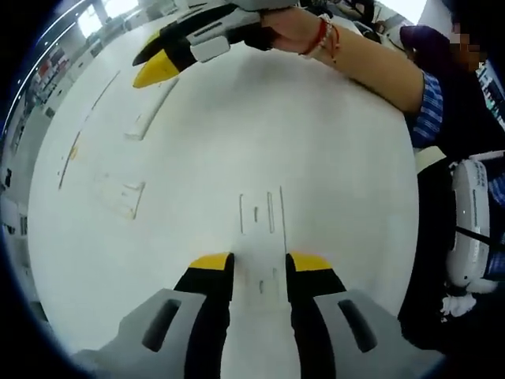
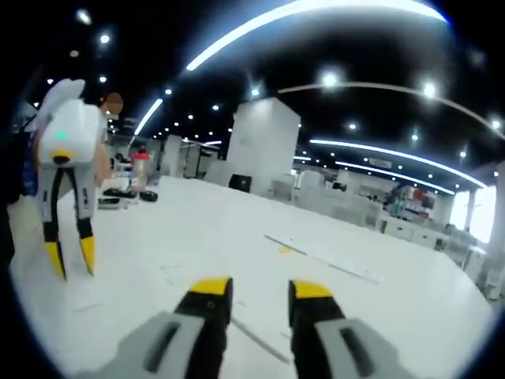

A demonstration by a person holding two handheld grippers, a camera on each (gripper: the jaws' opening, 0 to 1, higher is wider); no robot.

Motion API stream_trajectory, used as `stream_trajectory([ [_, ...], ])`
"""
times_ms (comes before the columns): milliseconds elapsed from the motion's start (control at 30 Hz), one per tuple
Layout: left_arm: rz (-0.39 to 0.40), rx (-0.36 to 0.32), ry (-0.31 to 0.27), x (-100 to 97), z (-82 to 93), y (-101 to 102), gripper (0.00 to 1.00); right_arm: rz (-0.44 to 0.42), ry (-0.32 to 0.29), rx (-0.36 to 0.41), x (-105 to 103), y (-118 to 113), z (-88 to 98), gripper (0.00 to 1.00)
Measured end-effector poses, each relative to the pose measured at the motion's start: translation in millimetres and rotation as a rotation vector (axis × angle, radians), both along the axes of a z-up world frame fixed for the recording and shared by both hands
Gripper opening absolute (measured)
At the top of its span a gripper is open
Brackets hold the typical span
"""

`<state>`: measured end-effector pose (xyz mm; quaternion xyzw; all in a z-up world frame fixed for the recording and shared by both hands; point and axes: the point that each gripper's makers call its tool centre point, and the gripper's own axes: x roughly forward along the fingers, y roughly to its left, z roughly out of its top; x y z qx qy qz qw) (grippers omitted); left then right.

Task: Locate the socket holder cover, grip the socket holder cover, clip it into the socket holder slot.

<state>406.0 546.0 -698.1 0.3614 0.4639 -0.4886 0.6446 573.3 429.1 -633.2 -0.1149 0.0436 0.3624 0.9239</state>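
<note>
a: a wide white table point(image 1: 331, 158) under rows of ceiling lights point(image 2: 331, 79) in an open workshop hall, 2 hand-held grippers above it

b: where is the socket holder cover?

a: a pale flat piece, likely the socket holder cover point(image 1: 262, 213), lies on the table just ahead of the left gripper point(image 1: 259, 264), in line with the gap between its 2 yellow-tipped jaws. it blends into the surface, so its outline is faint

b: and the jaws?

a: the left gripper's stand apart, nothing between them. the right gripper point(image 1: 154, 63), held by a hand point(image 1: 288, 28) with a red bracelet point(image 1: 322, 35), is at the far edge, jaws slightly parted and empty

b: other parts?

a: a long white strip point(image 1: 150, 110) and a faint rectangular piece point(image 1: 122, 193) lie well apart to the left
</note>
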Motion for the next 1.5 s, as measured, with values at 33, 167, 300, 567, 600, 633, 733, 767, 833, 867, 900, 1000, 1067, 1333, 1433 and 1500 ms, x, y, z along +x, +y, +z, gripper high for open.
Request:
stream_trajectory([
  [33,0.009,0.005,0.002,0.1,0.1,0,0.28,0.001,0.000,-0.002,0,0,-0.2,0.30],
  [167,0.033,0.027,0.012,0.0,2.0,-2,0.27,0.005,0.004,-0.006,-2,1,-1.5,0.30],
  [300,0.056,0.053,0.041,-2.5,1.6,-3,0.27,0.007,0.008,-0.009,-1,1,-2.3,0.30],
  [567,0.132,0.057,0.077,-0.3,8.3,-4,0.27,0.014,0.012,-0.021,0,1,-3.2,0.29],
  [600,0.144,0.054,0.081,0.6,10.0,-4,0.27,0.015,0.013,-0.022,0,1,-3.4,0.29],
  [633,0.157,0.050,0.084,1.9,11.8,-4,0.27,0.015,0.014,-0.023,0,2,-3.6,0.29],
  [733,0.178,0.042,0.091,7.2,15.2,-4,0.27,0.015,0.016,-0.028,1,2,-4.3,0.29],
  [767,0.182,0.038,0.085,9.6,16.0,-5,0.27,0.014,0.016,-0.029,1,1,-4.6,0.29],
  [833,0.199,0.049,0.076,14.5,15.4,-1,0.27,0.013,0.017,-0.032,2,1,-5.1,0.29],
  [867,0.206,0.048,0.068,17.2,15.3,-1,0.27,0.012,0.018,-0.033,2,1,-5.1,0.29],
  [900,0.232,0.053,0.060,22.6,15.0,2,0.27,0.012,0.017,-0.033,3,1,-5.3,0.29],
  [1000,0.293,0.050,0.051,36.3,13.7,6,0.27,0.013,0.016,-0.037,3,1,-5.9,0.29],
  [1067,0.325,0.057,0.049,42.7,13.6,10,0.27,0.012,0.017,-0.040,4,1,-6.7,0.29],
  [1333,0.451,0.051,0.046,62.0,22.2,10,0.27,0.001,0.028,-0.042,5,-1,-13.5,0.28],
  [1433,0.497,0.068,0.058,63.2,21.2,9,0.27,-0.011,0.036,-0.040,6,-5,-16.8,0.28],
  [1500,0.534,0.081,0.052,65.5,19.8,9,0.27,-0.018,0.041,-0.038,6,-8,-18.4,0.28],
])
